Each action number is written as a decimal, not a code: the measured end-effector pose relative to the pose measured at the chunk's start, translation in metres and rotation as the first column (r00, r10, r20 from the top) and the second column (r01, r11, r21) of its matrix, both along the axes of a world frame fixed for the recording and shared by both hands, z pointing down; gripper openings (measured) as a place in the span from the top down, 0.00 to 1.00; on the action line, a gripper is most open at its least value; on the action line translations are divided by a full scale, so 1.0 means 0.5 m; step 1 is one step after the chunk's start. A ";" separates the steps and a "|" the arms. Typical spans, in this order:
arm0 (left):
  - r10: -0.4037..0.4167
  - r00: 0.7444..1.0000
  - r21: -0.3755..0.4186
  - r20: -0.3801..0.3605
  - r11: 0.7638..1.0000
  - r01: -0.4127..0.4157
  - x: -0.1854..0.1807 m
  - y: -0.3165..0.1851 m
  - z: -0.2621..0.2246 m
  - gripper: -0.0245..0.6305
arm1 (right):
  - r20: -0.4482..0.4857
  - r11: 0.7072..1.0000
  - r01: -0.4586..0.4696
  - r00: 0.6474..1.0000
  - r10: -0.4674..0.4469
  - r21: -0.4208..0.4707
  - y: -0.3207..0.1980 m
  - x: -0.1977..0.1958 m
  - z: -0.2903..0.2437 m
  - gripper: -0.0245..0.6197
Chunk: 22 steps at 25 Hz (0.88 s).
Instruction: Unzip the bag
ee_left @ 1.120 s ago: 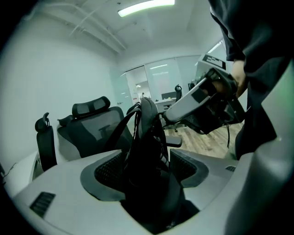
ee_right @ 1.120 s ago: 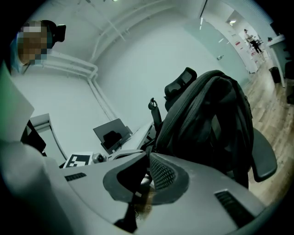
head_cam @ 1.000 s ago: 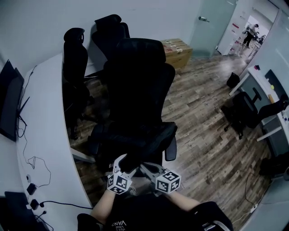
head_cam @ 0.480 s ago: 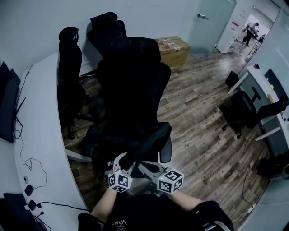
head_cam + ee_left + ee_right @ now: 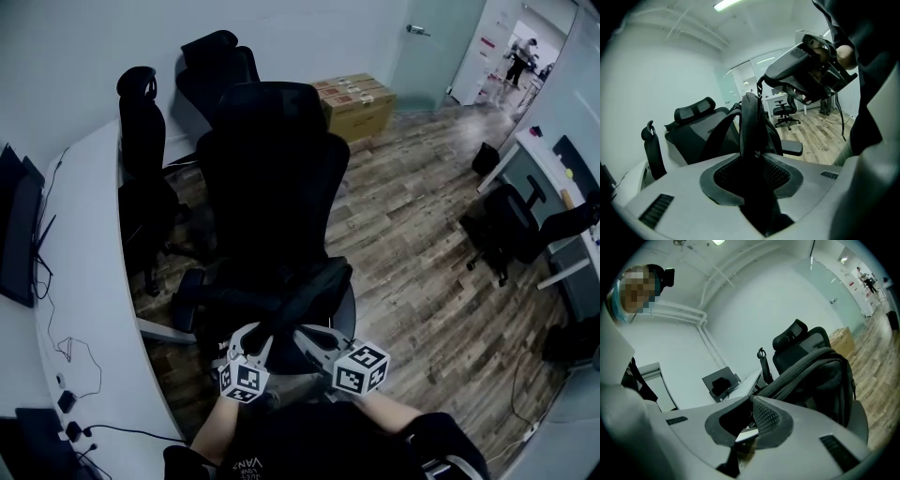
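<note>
L gripper (image 5: 752,157): jaws closing on strap (image 5: 751,124) of bag (image 5: 820,376); strap stands upright betw pads, pinched at tips. R gripper (image 5: 751,401): clenched on small pale zip tab (image 5: 746,435), probably the pull, sitting deep betw pads. Bag on chair (image 5: 272,169) seat, just ahead of both grippers.

To do well, I reckon: let L bite fully, lift strap to tension fabric, then draw R along zip track, not outward. Tab thin, cd slip. Zip line itself not visible.

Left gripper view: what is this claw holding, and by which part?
The left claw is closing on the black bag, by a strap at its top, which stands upright between the pads.
</note>
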<state>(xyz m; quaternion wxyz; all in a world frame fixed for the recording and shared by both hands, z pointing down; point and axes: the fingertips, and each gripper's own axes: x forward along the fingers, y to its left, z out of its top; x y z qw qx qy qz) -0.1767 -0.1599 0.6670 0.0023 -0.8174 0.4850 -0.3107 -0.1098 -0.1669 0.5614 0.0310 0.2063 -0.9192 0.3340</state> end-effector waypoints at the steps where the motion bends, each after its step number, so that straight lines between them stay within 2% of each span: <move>1: -0.002 1.000 -0.004 0.000 1.000 0.002 0.001 -0.001 -0.001 0.74 | 0.000 1.000 0.000 1.000 0.000 0.001 -0.008 0.004 -0.002 0.88; 12: -0.043 0.999 -0.019 -0.008 0.999 0.043 0.008 -0.031 -0.010 0.74 | 0.000 0.998 -0.062 0.998 0.062 0.022 -0.133 0.069 -0.021 0.88; 22: -0.086 0.996 -0.025 -0.018 0.996 0.086 0.011 -0.056 -0.021 0.75 | 0.020 0.994 -0.112 0.994 0.112 0.002 -0.239 0.122 -0.025 0.88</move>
